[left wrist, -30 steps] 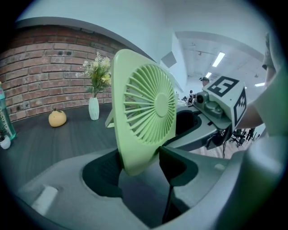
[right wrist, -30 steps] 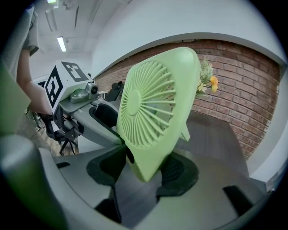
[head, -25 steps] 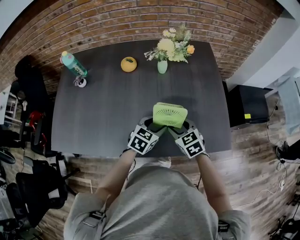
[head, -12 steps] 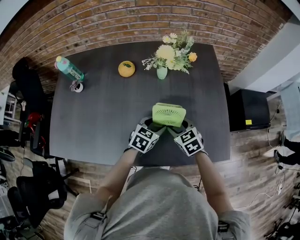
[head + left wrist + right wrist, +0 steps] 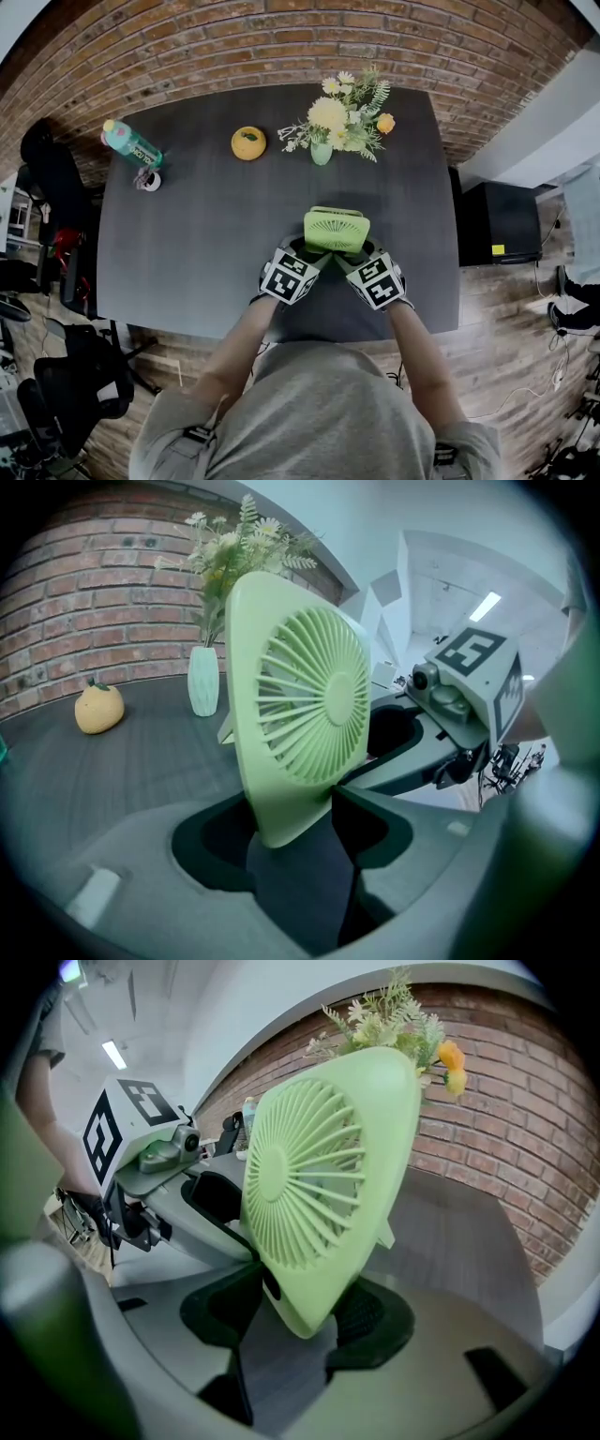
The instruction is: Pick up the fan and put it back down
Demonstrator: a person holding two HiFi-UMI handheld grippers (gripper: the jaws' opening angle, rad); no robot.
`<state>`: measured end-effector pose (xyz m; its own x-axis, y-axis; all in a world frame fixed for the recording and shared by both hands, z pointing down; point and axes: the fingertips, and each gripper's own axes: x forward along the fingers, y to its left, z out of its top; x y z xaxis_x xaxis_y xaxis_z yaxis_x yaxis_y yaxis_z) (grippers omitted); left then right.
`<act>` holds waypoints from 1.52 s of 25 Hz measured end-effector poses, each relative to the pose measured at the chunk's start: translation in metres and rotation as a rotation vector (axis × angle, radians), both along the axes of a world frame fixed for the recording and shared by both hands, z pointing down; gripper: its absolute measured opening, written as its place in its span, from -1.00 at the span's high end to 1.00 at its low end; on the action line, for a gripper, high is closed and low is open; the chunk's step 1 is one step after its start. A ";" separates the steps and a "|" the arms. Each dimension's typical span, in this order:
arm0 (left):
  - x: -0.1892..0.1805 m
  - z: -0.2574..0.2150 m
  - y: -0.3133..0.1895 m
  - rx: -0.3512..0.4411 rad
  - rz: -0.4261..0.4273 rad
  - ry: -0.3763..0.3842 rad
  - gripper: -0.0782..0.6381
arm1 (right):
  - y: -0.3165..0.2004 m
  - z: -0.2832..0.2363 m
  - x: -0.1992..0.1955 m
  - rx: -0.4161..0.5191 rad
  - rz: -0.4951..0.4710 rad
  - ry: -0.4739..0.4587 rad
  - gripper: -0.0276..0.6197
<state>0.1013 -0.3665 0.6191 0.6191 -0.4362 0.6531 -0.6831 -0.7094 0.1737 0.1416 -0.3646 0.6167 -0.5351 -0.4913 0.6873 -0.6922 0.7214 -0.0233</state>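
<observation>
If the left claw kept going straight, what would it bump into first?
The green fan: the left claw is pinching it. Carrying it along, the claw slants downward, so it would probably meet the dark table next, short of the vase.

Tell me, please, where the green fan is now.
Head view, centre: the green fan is held between the left hand-held gripper and right hand-held gripper, in front of the flower vase.
</observation>
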 end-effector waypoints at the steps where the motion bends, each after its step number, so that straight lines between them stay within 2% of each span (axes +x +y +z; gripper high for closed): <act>1: 0.001 0.001 -0.001 -0.002 -0.001 -0.002 0.07 | -0.001 0.002 0.001 -0.005 0.001 0.000 0.22; 21: 0.002 0.028 -0.010 -0.020 0.000 -0.062 0.07 | -0.011 0.031 0.003 -0.072 0.021 0.007 0.22; 29: 0.002 0.030 -0.012 -0.027 0.008 -0.040 0.07 | -0.012 0.034 0.003 -0.098 0.016 -0.012 0.21; 38: 0.000 0.030 -0.014 -0.037 -0.029 0.018 0.07 | -0.014 0.033 0.003 -0.092 0.028 -0.029 0.21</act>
<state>0.1017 -0.3805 0.6491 0.6183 -0.4297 0.6581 -0.6996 -0.6825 0.2117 0.1443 -0.3787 0.6500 -0.5426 -0.4417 0.7145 -0.7097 0.6960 -0.1087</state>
